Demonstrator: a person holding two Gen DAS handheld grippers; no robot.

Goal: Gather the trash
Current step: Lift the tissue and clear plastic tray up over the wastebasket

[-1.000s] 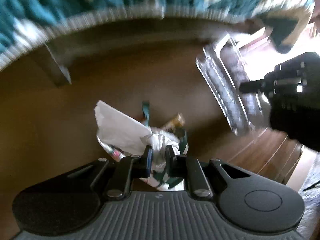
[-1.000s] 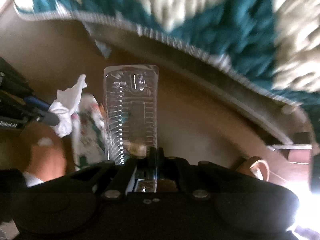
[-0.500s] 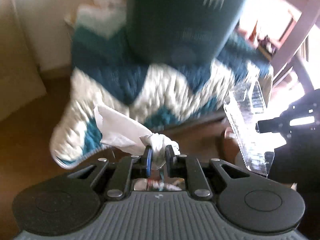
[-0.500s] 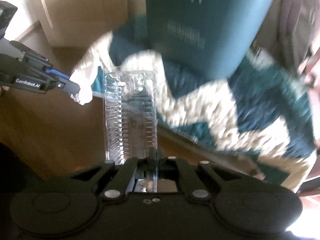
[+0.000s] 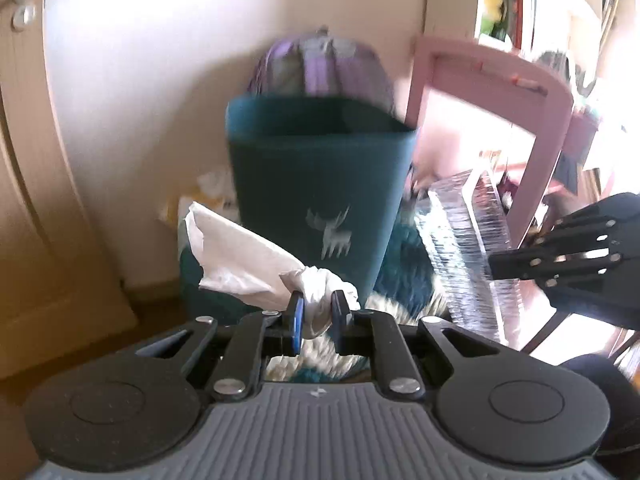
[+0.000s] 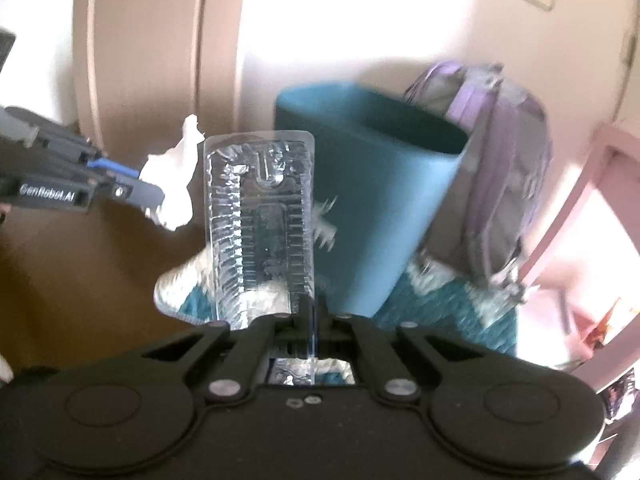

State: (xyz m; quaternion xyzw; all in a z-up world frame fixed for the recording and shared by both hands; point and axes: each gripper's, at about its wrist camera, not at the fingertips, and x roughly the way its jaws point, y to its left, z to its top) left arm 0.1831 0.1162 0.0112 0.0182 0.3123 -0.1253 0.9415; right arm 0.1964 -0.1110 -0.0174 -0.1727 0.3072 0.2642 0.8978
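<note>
My left gripper (image 5: 314,310) is shut on a crumpled white tissue (image 5: 248,264) that fans out up and to the left. My right gripper (image 6: 310,314) is shut on the edge of a clear ribbed plastic tray (image 6: 262,220), which stands upright in front of it. A teal bin (image 5: 320,184) with a white deer print stands open-topped just ahead of both grippers; in the right wrist view the bin (image 6: 376,200) is right of the tray. The left gripper (image 6: 154,196) with its tissue (image 6: 176,184) shows at the left there. The plastic tray (image 5: 464,248) and right gripper (image 5: 496,266) appear at the right of the left wrist view.
A purple backpack (image 6: 496,152) leans behind the bin against the white wall. A pink chair frame (image 5: 532,128) stands to the right. A teal and cream zigzag rug (image 6: 448,304) lies under the bin on a brown wooden floor (image 6: 80,272). A beige door (image 5: 36,200) is left.
Both grippers have risen from near the floor and tilted up with their loads. The view went from rug edge and floor to the bin's open rim and the wall.
</note>
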